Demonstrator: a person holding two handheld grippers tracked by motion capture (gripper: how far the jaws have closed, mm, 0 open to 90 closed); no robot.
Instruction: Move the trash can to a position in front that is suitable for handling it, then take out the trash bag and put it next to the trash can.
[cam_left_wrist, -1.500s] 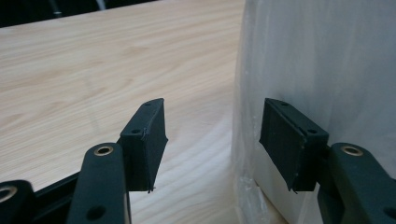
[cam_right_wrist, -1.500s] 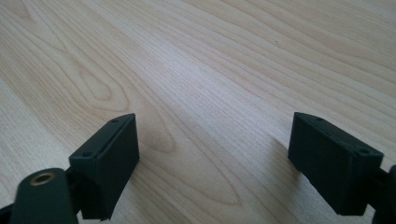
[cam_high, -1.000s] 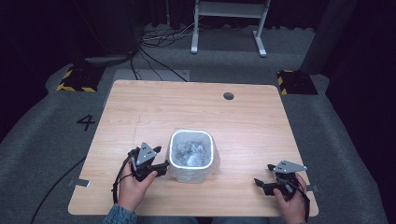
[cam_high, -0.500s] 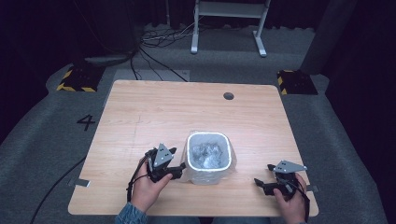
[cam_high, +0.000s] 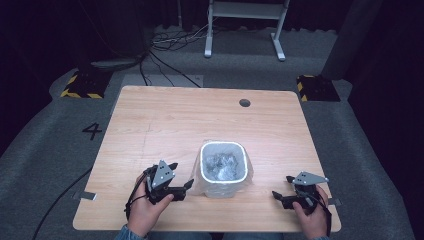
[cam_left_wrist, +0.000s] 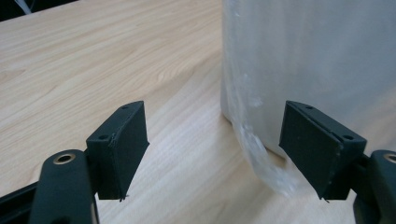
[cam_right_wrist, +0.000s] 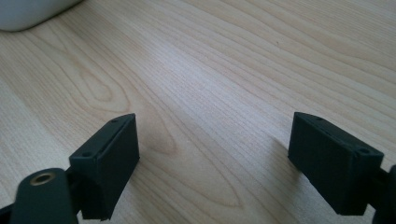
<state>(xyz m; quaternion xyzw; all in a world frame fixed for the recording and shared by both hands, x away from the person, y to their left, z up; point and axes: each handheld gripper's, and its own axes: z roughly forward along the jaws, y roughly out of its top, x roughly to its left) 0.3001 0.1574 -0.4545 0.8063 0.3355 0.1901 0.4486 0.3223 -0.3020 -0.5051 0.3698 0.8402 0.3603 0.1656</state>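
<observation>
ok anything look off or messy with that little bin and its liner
Nothing is spilled or tipped. The white bin stands upright near the table's front edge. The one untidy thing is its clear plastic liner: in the left gripper view it hangs loose and crinkled down the bin's outer wall, bunching at the base.

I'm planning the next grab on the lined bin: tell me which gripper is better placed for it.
Left. The left gripper sits right beside the bin, its open jaws straddling the liner's edge; they have just been opening. The right gripper rests apart from it.

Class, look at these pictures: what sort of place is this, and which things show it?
Probably a recording studio or lab: a wooden table on grey carpet marked 4, black curtains, trailing cables.
</observation>
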